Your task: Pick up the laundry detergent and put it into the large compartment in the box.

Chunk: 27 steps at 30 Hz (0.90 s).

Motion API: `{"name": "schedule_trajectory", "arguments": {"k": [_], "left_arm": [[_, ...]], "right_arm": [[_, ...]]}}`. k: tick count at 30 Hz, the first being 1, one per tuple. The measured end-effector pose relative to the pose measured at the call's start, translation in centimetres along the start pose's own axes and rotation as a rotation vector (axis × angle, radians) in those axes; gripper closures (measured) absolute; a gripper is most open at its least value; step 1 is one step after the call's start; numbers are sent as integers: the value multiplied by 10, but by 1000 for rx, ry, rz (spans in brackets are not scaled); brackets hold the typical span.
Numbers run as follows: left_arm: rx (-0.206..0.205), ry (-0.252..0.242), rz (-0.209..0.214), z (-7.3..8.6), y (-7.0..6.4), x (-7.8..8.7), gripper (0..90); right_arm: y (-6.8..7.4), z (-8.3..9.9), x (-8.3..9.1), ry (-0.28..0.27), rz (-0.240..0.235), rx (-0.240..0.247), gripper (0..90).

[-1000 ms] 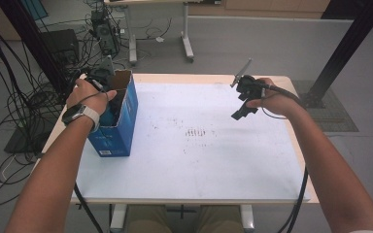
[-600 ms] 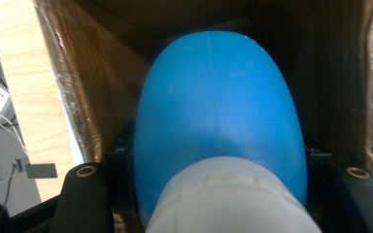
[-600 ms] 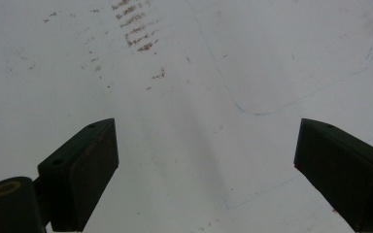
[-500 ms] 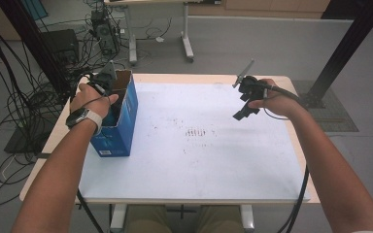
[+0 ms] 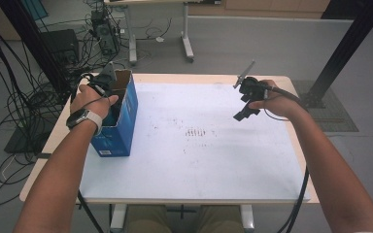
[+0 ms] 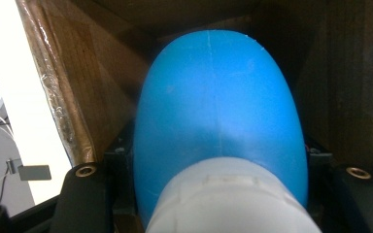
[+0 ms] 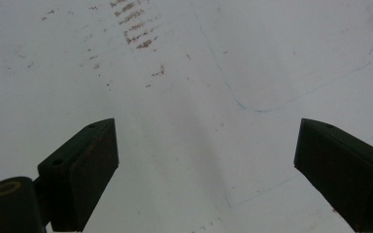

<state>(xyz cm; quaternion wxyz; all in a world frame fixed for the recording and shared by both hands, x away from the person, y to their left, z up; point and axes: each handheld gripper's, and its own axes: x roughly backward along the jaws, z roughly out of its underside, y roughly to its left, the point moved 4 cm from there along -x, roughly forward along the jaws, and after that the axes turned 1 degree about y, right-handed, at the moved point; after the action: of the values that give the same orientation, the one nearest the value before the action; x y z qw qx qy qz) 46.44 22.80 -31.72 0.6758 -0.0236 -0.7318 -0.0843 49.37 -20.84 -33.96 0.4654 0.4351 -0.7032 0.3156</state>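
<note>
Inside the blue box [image 5: 118, 127] the left gripper [image 5: 108, 83] clasps a blue bottle [image 6: 218, 111]; right of the box, the right gripper [image 5: 245, 108] hangs spread, holding nothing.

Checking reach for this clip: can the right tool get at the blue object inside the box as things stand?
Probably not directly. The right tool hovers open over the white table, far from the blue box. The left tool already occupies the box opening, its jaws around the blue object.
</note>
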Motion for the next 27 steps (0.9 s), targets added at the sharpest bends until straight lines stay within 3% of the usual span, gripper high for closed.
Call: {"name": "schedule_trajectory", "arguments": {"k": [27], "left_arm": [[-3, 5, -1, 0, 0, -1, 374]], "right_arm": [[0, 0, 1, -12, 4, 9, 87]]}}
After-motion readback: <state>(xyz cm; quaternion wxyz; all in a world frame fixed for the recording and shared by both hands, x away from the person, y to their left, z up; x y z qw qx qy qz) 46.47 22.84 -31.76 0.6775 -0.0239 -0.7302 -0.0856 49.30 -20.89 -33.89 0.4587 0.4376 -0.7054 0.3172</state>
